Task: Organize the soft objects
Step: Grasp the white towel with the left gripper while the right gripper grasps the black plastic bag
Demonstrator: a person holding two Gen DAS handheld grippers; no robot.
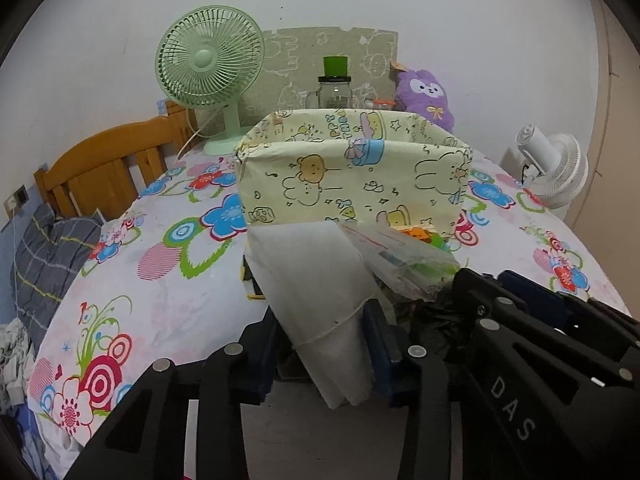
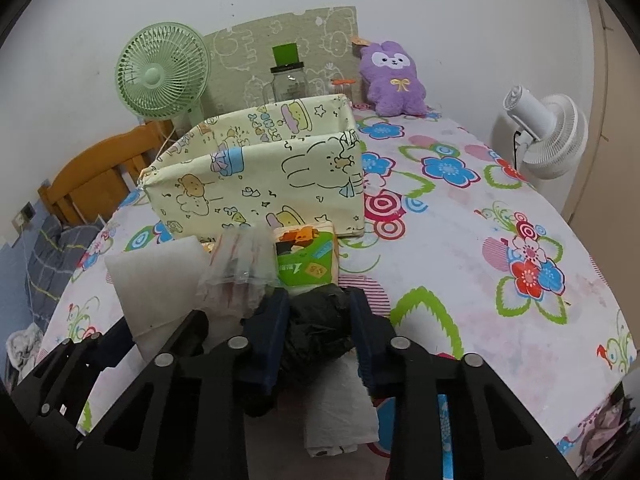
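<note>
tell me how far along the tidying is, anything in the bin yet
Nothing visible in the bin yet, though its floor is hidden. In hand: the left gripper is shut on a white bag, and the right gripper is shut on a black bag. Left: both of those, plus the clear bags and tissue pack lying in front of the bin.

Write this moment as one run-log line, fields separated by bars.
left gripper: shut on white folded sheet | right gripper: shut on black bag | fabric box: behind
</note>
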